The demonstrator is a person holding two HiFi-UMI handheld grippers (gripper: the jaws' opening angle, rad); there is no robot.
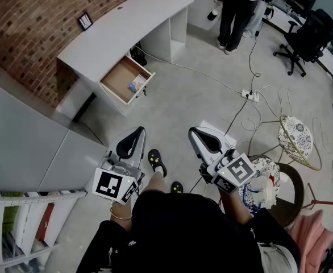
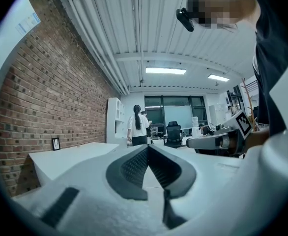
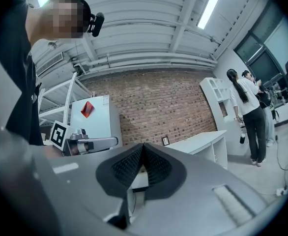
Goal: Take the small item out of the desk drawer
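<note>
A white desk stands against the brick wall ahead, its wooden drawer pulled open. A small blue-and-white item lies inside, near the drawer's front. My left gripper and right gripper are held close to my body, well short of the desk, both shut with nothing between the jaws. In the left gripper view the shut left gripper points across the room, with the desk at the left. The right gripper view shows the shut right gripper and the desk beyond it.
Two people stand beyond the desk. Cables and a power strip lie on the floor to the right. A round patterned stool and an office chair are at the right. A grey cabinet and shelving stand at my left.
</note>
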